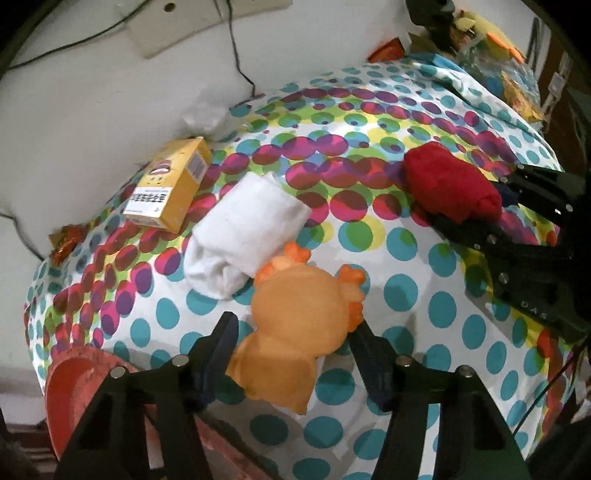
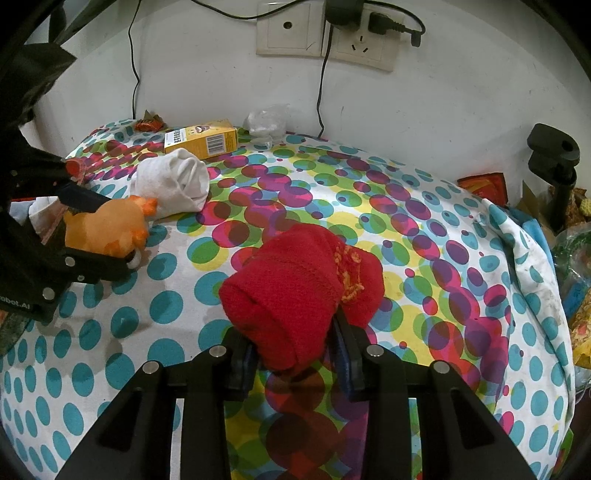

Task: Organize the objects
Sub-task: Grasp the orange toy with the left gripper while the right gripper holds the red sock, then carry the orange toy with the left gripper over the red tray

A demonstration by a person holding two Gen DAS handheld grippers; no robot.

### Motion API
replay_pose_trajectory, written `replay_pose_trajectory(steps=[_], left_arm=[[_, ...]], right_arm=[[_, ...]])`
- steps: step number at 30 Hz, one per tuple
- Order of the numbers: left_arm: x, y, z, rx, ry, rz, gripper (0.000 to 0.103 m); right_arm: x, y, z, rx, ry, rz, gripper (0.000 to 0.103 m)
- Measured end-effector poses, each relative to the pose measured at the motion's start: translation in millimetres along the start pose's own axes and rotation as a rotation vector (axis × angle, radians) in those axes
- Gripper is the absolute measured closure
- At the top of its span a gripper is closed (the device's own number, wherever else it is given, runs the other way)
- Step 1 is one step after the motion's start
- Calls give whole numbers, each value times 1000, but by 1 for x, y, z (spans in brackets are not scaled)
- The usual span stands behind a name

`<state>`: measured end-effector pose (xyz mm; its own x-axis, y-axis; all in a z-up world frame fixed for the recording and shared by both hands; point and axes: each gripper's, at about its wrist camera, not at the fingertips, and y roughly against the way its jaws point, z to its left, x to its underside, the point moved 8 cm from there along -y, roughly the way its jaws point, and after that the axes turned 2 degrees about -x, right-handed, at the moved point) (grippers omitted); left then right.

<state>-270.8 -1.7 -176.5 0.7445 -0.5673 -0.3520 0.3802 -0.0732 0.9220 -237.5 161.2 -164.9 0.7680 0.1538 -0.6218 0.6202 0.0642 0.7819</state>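
on the dotted cloth of the desk: one orange toy sits between the left gripper fingers, both pads touching its sides. looks like soft rubber, light, squashy; take it across the round body. one red sock roll, soft and light, is pinched at its near end by the right gripper. one white sock roll, one yellow box.

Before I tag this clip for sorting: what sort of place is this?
Probably a home room, not a lab: a dotted cloth covers the surface, wall sockets with plugged cords sit behind it, and rolled socks and an orange toy lie about.
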Motion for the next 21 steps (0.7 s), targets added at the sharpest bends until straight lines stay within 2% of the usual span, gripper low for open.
replay_pose_trajectory(steps=[3,6,8,17,21], left_arm=[[2,9,0,-27,49,-29,50],[-4,11,0,-1,98,-27,50],[-3,14,-3,-14,114,-20,50],[6,38,-32,22,186,-55,50],[18,50,-41,-14,210,-71,50]], right_arm=[[0,0,0,1,1,0,70],[0,0,0,0,0,0,70],[0,0,0,1,1,0,70],[1,0,0,1,1,0,69],[0,0,0,1,1,0,69]])
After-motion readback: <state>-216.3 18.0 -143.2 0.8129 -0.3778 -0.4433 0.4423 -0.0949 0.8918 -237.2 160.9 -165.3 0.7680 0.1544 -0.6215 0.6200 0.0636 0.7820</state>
